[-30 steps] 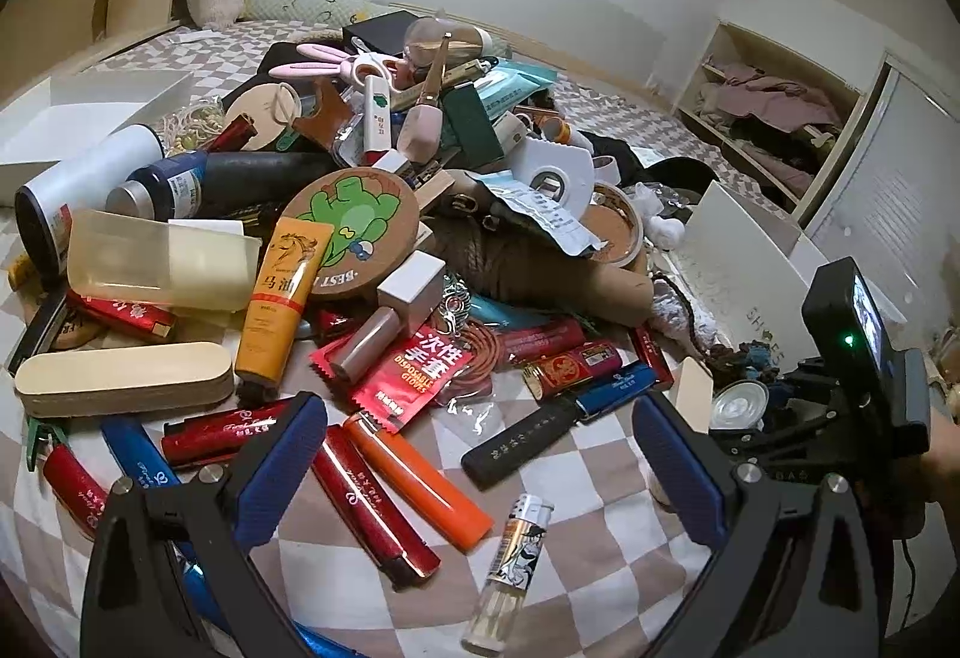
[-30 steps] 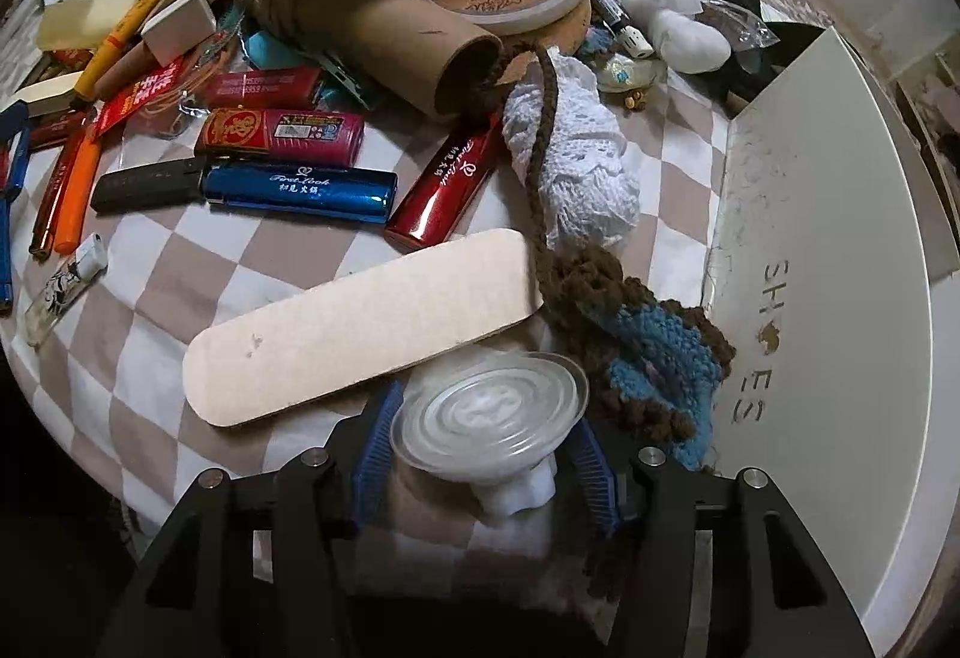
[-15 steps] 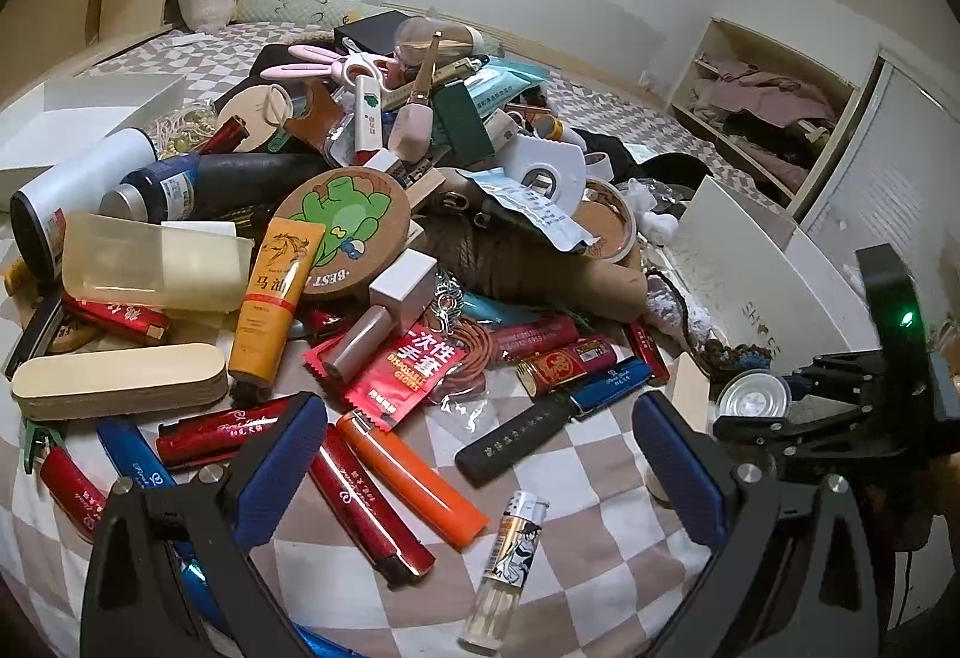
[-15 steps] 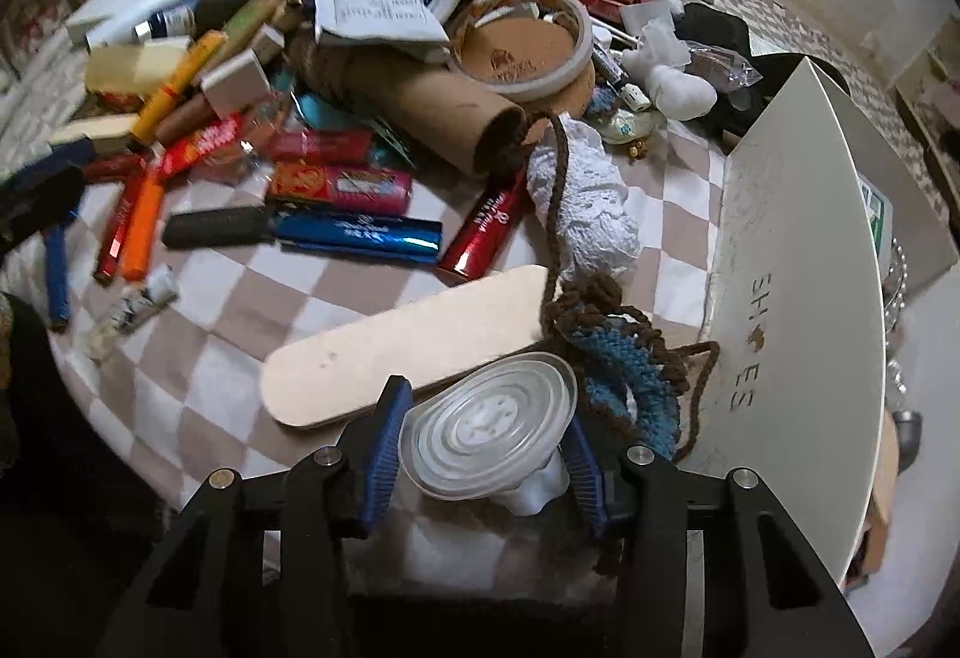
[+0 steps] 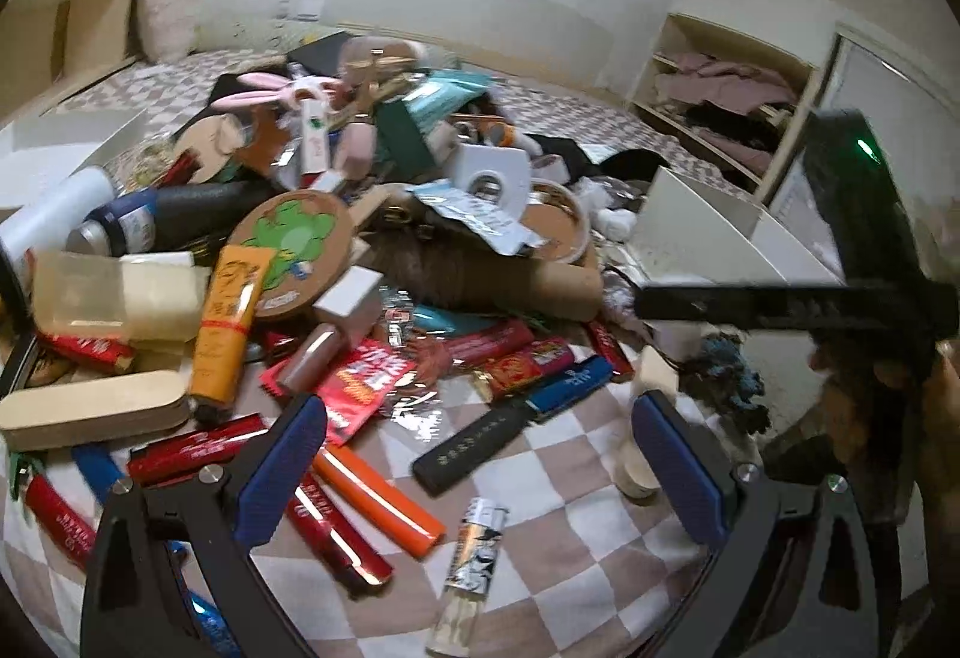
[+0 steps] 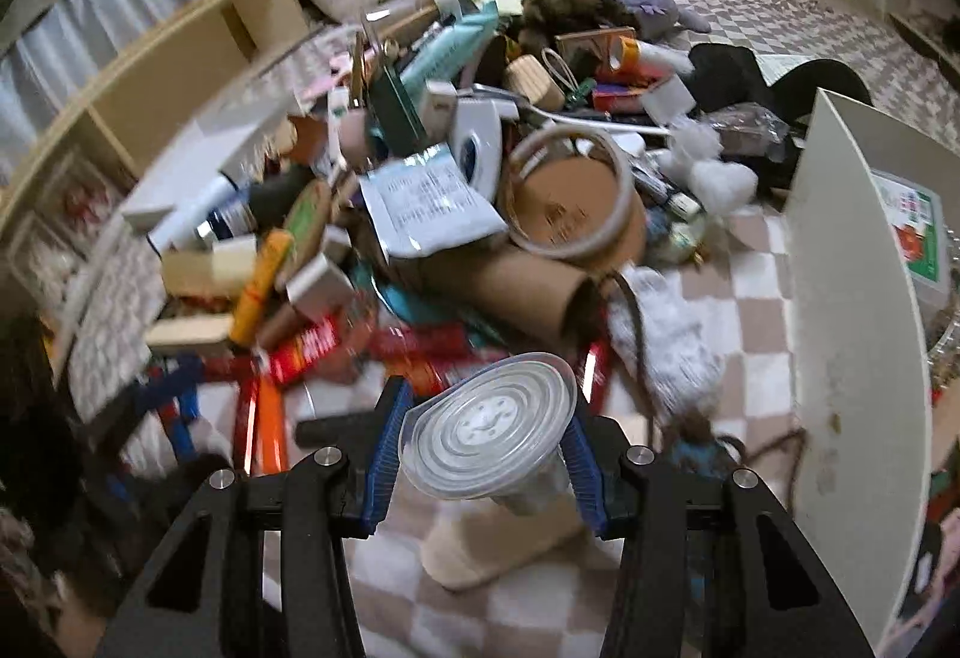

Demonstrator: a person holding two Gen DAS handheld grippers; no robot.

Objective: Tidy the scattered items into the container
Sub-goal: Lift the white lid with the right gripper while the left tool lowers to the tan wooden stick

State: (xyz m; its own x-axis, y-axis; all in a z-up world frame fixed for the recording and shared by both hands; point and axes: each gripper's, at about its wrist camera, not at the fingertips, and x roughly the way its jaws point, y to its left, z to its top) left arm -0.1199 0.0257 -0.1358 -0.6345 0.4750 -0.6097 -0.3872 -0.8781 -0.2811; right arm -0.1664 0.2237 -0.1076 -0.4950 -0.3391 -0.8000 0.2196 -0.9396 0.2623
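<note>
**Suction cup lifted; the bulk of the clutter untouched**

The right claw (image 6: 483,454) was clamped on a clear plastic suction cup (image 6: 489,424), carried clear of the checked bedcover (image 6: 756,322); its jaws had just closed slightly further on it. The white container (image 6: 852,334) stood just beside, at the bed's right edge, already holding a few items whose identity could not be made out. The left claw (image 5: 480,469) hung wide and empty above an orange lighter (image 5: 378,499) and a clear lighter (image 5: 474,544) near the bed's front edge. In my judgement the task was at an early stage: a large heap remained mid-bed, including a cardboard tube (image 6: 510,286), an orange tube (image 5: 231,322) and a frog coaster (image 5: 288,244).
</note>
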